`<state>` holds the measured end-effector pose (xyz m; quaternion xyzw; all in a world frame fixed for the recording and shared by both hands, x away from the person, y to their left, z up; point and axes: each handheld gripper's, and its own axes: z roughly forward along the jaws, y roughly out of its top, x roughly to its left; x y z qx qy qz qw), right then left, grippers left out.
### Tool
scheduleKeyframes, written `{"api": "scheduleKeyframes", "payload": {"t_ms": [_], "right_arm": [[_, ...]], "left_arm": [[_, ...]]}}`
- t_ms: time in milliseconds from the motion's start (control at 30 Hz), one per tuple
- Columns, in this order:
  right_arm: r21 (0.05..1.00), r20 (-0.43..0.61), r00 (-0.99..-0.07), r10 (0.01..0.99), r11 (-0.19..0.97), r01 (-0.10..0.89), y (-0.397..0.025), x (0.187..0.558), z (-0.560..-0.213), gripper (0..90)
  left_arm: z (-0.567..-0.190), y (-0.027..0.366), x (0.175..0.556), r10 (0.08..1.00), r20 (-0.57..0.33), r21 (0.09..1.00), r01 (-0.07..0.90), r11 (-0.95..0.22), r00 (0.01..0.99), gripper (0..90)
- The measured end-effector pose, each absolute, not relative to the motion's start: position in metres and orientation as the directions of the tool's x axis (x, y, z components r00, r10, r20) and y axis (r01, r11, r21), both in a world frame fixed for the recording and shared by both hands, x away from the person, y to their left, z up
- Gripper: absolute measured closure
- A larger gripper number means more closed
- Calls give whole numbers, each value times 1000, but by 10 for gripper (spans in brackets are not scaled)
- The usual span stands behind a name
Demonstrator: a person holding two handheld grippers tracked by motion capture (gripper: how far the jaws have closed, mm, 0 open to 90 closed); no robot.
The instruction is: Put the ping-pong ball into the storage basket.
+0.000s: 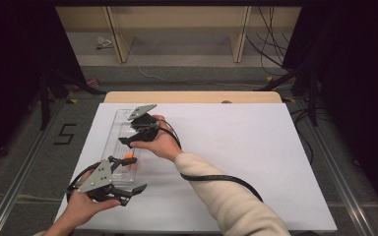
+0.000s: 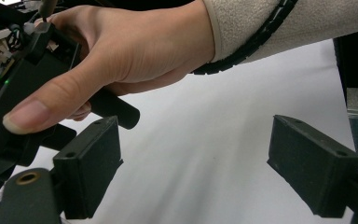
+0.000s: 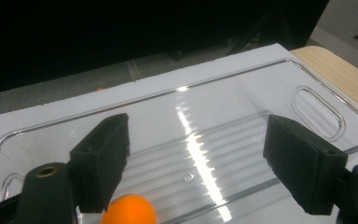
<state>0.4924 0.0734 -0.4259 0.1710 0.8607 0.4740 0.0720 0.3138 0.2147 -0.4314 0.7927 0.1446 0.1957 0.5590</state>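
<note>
The right gripper (image 3: 196,163) hovers wide open and empty over the clear tray (image 3: 317,112). An orange ball (image 3: 128,210) lies in the tray. The left gripper (image 2: 196,172) hangs open and empty above the white table (image 2: 205,140)

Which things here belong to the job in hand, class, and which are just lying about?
In the job: clear tray; orange ball in it; right gripper, open above the tray; left gripper, open.

Lying about: white board; floor cables; wooden shelf frame.
</note>
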Motion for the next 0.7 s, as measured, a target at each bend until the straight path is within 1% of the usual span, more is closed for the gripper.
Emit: {"api": "scheduleKeyframes", "payload": {"t_ms": [233, 700], "right_arm": [[840, 38, -926, 375, 490, 233, 65, 493, -424, 177], [839, 30, -907, 420, 482, 251, 31, 493, -419, 170]], "left_arm": [[-431, 215, 314, 448, 148, 943, 11, -333, 882, 165], [-431, 215, 314, 448, 149, 942, 11, -334, 881, 163]]}}
